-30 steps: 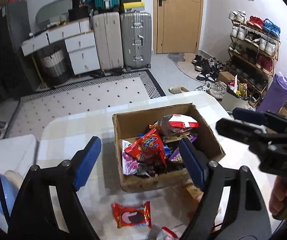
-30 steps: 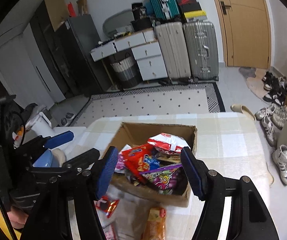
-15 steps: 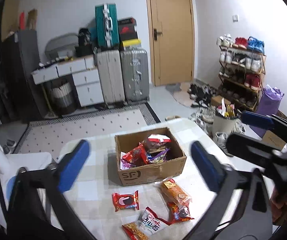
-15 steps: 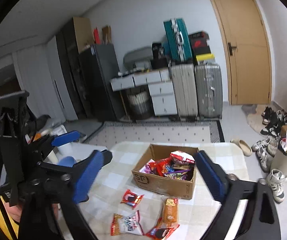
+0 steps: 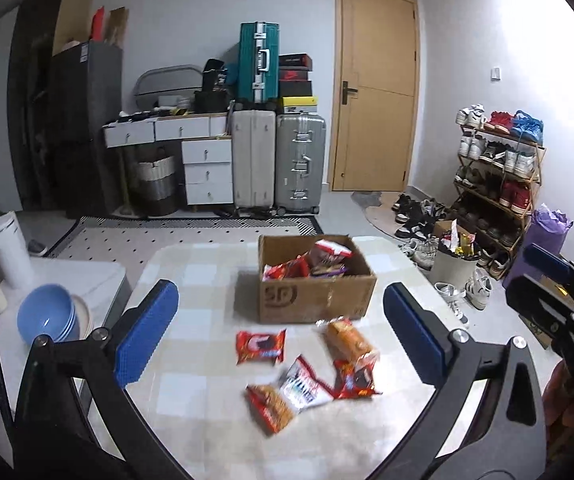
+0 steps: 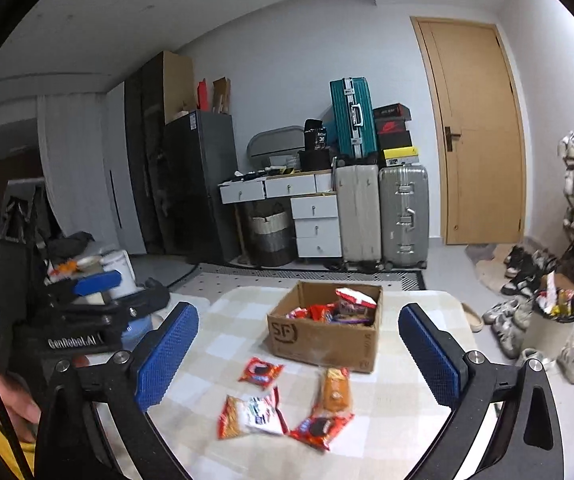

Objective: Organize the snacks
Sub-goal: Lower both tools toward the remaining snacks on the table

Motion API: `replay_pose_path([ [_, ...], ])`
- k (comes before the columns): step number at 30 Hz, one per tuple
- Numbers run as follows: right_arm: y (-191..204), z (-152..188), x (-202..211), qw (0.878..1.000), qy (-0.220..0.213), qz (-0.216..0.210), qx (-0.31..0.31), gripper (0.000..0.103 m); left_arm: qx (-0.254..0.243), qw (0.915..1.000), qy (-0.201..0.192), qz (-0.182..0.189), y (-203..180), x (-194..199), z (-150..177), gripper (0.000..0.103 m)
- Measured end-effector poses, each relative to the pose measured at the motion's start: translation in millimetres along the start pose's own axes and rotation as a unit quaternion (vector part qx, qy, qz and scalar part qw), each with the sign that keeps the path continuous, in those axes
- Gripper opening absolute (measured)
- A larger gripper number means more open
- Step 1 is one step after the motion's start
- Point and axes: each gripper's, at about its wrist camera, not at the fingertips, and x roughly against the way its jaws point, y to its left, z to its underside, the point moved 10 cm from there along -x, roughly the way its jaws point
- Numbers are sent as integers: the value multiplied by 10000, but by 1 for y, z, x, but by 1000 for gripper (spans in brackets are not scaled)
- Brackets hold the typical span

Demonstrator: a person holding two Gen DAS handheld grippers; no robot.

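Brown box (image 5: 315, 300), checked beige-and-white tablecloth (image 5: 191, 280), blurred, seemingly red-and-orange snack packets (image 5: 261, 346).

The box (image 5: 315, 296) is matt brown cardboard, its snack packets (image 5: 261, 346) glossy printed foil or plastic. A soft checked cloth (image 5: 191, 320) covers the table. Blue finger pads (image 5: 147, 336) look ribbed and rubbery on matt black plastic arms with shiny metal screws (image 5: 458, 335)

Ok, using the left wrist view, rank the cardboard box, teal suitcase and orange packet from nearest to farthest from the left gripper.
1. Orange packet, on the table just before the left gripper.
2. Cardboard box, behind the packet.
3. Teal suitcase, against the far wall.
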Motion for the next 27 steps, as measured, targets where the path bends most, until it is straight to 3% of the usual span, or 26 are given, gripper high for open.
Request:
replay_pose_path([
  [7,8,43,0,9989,34,323,344,102,-29,9998,158,-153,24,-10,58,103],
  [15,-2,86,-32,9975,291,519,378,102,-56,9970,773,-48,34,-61,125,103],
  [27,-10,132,-76,9954,896,337,55,102,-309,9918,1201,322,26,-151,175,103],
])
